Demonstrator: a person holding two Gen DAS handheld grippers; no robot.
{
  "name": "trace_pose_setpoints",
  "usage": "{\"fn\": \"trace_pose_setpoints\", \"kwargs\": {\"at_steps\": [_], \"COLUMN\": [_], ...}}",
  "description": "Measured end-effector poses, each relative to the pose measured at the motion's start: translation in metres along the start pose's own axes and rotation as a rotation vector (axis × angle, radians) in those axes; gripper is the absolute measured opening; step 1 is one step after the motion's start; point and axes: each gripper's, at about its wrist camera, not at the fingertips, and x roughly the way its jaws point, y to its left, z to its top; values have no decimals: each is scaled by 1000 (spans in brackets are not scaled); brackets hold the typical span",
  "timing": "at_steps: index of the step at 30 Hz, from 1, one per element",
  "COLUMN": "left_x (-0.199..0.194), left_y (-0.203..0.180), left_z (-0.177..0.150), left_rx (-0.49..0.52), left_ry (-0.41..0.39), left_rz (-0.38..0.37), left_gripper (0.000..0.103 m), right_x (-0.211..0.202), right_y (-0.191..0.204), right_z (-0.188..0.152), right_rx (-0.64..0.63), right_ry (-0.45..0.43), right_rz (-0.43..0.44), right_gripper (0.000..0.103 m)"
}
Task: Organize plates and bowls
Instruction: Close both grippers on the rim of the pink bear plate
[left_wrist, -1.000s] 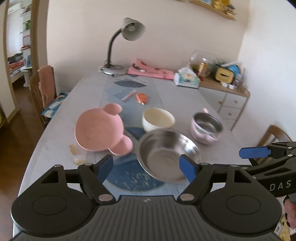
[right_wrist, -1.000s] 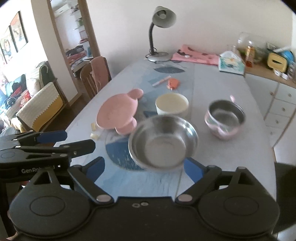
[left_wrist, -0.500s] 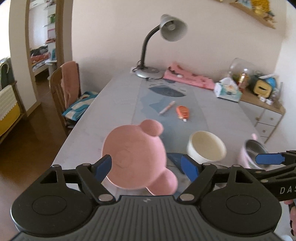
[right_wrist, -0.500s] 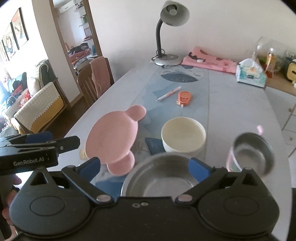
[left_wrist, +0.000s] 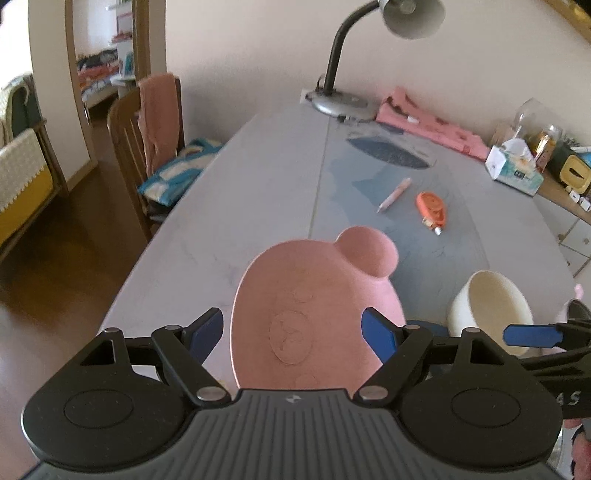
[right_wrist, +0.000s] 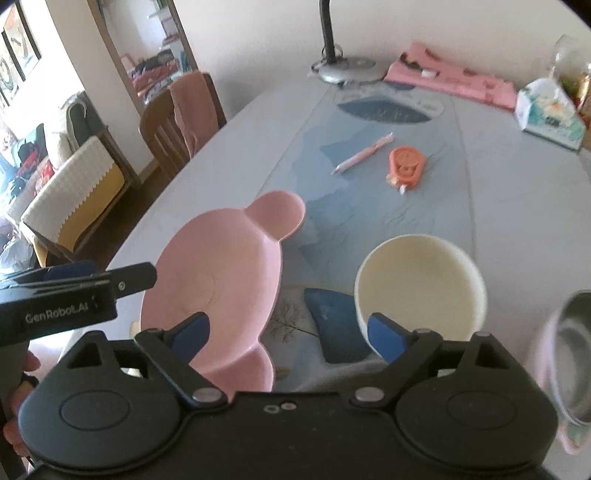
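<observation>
A pink bear-shaped plate (left_wrist: 310, 306) lies on the table, also in the right wrist view (right_wrist: 221, 273). My left gripper (left_wrist: 293, 334) is open, its fingers either side of the plate's near part, just above it. A cream bowl (right_wrist: 419, 280) stands to the plate's right, also in the left wrist view (left_wrist: 487, 302). My right gripper (right_wrist: 288, 332) is open and empty, between the plate and the cream bowl. A steel bowl in a pink holder (right_wrist: 570, 354) is at the right edge. The large steel bowl is hidden below the grippers.
A pink pen (right_wrist: 364, 153) and an orange tape dispenser (right_wrist: 406, 164) lie on the blue runner (right_wrist: 424, 206) farther back. A desk lamp (left_wrist: 343, 99), pink cloth (left_wrist: 432, 122) and tissue box (left_wrist: 515, 170) stand at the far end. A wooden chair (left_wrist: 147, 129) is left of the table.
Both grippers have moved forward and lower over the table. The left swung from the steel bowl to the pink plate. The large steel bowl has dropped out of view.
</observation>
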Motion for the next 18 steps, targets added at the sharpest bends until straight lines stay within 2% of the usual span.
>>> {"fn": "trace_pose_setpoints", "kwargs": {"at_steps": [5, 8, 10, 14, 17, 18], "left_x": [32, 48, 58, 67, 73, 75], "left_y": [3, 6, 8, 14, 18, 19], "left_z": [3, 3, 5, 9, 10, 10], "left_rx": [-1, 0, -6, -13, -13, -14], "left_ry": [55, 86, 106, 112, 129, 134], "left_rz": [13, 20, 30, 44, 61, 68], "left_gripper": [81, 67, 65, 57, 43, 39], "right_x": [30, 42, 50, 58, 64, 67], "right_y": [4, 8, 10, 12, 14, 15], "right_z": [4, 6, 8, 10, 11, 12], "right_rx": [-10, -24, -26, -12, -12, -14], "right_ry": [47, 66, 81, 92, 92, 96], "right_rz": [-35, -59, -67, -60, -63, -63], "right_gripper": [79, 73, 71, 53, 51, 46]}}
